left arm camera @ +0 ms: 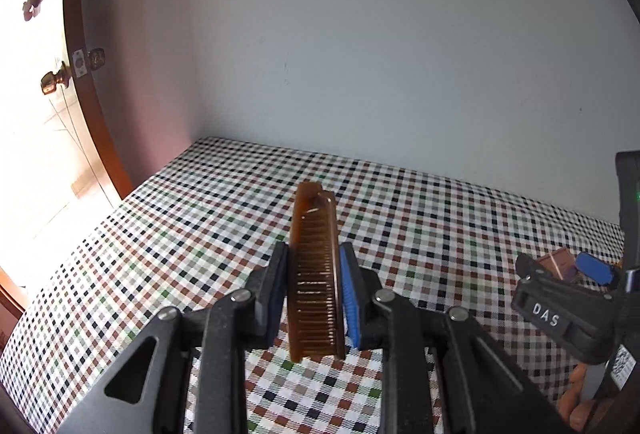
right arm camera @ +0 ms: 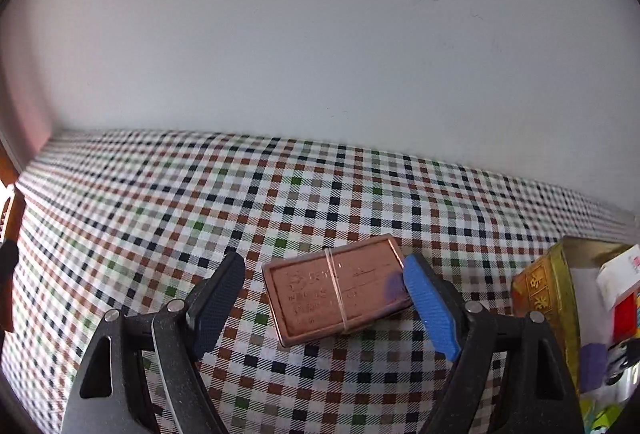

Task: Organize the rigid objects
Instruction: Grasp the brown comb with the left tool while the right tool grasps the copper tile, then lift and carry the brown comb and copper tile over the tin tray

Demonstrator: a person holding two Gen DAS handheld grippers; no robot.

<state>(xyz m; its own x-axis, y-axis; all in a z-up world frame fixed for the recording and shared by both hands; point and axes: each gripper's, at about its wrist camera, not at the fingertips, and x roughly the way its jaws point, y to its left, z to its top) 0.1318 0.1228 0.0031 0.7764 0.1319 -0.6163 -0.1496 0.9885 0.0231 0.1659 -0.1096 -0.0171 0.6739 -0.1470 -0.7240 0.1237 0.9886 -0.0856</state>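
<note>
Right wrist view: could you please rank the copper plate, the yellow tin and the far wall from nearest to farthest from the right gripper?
1. Copper plate: between the open right gripper fingers.
2. Yellow tin: off to the right.
3. Far wall: behind the table.

The left wrist view is taken from just behind the left gripper, angled down across the checked tablecloth toward the far wall; the door is seen at its left. The right wrist view is set close above the cloth, behind the right gripper. The copper-coloured tin, the cloth and the wall are shared; the right gripper is caught at the left view's right edge.
</note>
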